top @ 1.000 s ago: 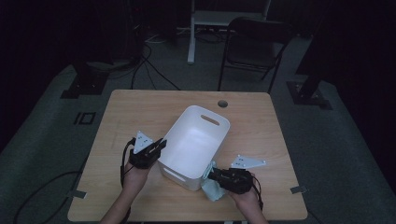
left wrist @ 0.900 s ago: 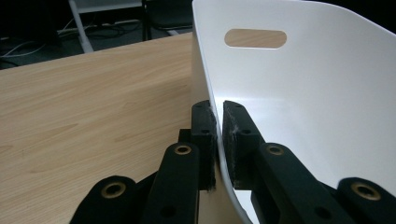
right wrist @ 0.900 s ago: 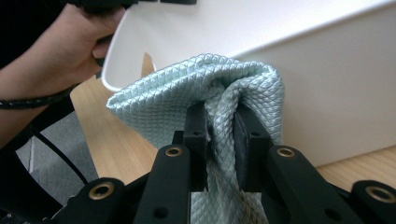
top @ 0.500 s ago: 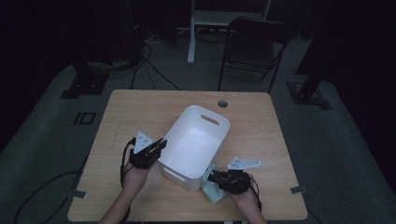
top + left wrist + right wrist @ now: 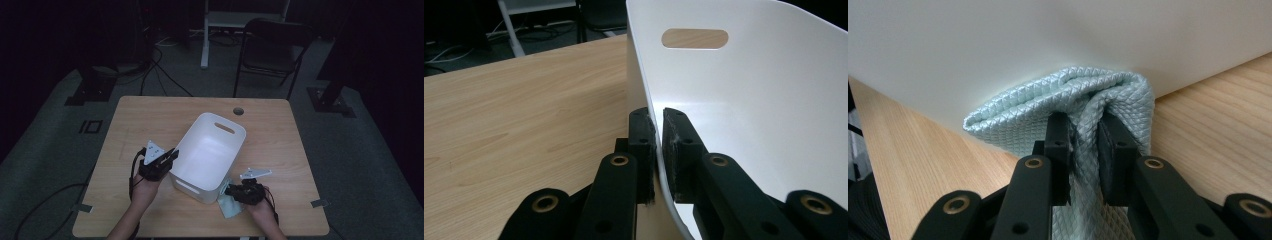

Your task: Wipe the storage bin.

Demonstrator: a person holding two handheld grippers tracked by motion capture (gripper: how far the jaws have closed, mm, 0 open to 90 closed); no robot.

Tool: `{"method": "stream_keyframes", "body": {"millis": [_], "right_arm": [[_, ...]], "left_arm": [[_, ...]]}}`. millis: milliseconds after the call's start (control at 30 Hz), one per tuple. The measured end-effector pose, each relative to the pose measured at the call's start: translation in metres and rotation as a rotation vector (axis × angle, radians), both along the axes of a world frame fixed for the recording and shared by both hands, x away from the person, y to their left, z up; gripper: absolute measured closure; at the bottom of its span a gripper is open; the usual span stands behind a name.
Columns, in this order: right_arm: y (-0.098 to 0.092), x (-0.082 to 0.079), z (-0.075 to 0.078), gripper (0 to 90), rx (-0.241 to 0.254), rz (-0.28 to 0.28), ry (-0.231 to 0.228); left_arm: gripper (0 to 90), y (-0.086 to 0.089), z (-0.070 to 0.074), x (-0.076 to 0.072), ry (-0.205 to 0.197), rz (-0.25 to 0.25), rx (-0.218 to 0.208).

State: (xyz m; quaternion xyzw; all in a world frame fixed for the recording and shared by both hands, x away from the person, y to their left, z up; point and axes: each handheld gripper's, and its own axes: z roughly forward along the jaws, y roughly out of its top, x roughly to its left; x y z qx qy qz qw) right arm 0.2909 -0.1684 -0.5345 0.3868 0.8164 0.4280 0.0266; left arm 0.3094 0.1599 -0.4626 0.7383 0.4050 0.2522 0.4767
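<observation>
White plastic bin [image 5: 209, 150] with a slot handle sits mid-table on the light wooden table [image 5: 125, 120], long axis diagonal, far end up-right. Left gripper [image 5: 658, 145]: jaws nearly together, clamped on the bin's left wall, one pad inside, one outside. Bin interior looks empty. Right gripper [image 5: 1083, 150]: jaws pinched on a fold of pale blue quilted cloth [image 5: 1073, 105], bunched against the bin's near outer wall, on the tabletop.
</observation>
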Motion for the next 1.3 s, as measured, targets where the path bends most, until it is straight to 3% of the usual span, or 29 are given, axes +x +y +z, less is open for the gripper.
{"method": "stream_keyframes", "body": {"millis": [200, 467, 500, 667, 1300], "right_arm": [[-0.002, -0.005, 0.014, 77.6, 0.021, 0.002, -0.038], [-0.017, -0.013, 0.056, 77.5, 0.189, 0.006, -0.165], [-0.017, -0.013, 0.058, 77.5, 0.187, 0.005, -0.172], [-0.014, -0.01, 0.055, 77.6, 0.181, -0.001, -0.176], [-0.017, 0.006, 0.03, 77.6, 0.123, -0.025, -0.099]], "left_arm": [[82.4, 0.0, 0.0, 0.0, 0.004, 0.005, -0.002], [81.3, 0.0, 0.0, 0.002, 0.009, -0.018, -0.012], [81.3, 0.0, 0.0, 0.002, 0.01, -0.022, -0.014], [81.4, 0.0, 0.0, 0.002, 0.008, -0.03, -0.01], [81.5, -0.002, 0.0, 0.001, 0.005, -0.028, -0.002]]}}
